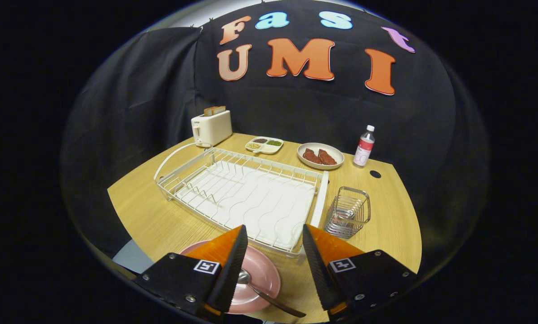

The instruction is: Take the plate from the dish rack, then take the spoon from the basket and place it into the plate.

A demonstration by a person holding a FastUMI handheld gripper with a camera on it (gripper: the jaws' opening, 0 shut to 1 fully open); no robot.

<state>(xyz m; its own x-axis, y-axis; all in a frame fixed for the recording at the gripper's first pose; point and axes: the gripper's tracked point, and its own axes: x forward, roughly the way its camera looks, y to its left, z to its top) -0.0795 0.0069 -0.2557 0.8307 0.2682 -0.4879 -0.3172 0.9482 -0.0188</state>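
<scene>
Gripper (273, 245) jaws apart, holding nothing — metal spoon (262, 292) lies in round pink plate (266, 281), near the white wire dish rack (242, 193).

**Wooden table in a black-draped booth**

I see a light wooden table (161, 220) with a rounded edge, and a small dark round hole (375, 173) in its top near the far right side. Black cloth (129, 99) hangs behind and to the left of it as the wall, creased in soft folds. Above the cloth, a pale strip of bright surface (192, 15) shows. Below the table's near left edge lies a patch of grey floor (132, 257). The tabletop is evenly lit.
</scene>
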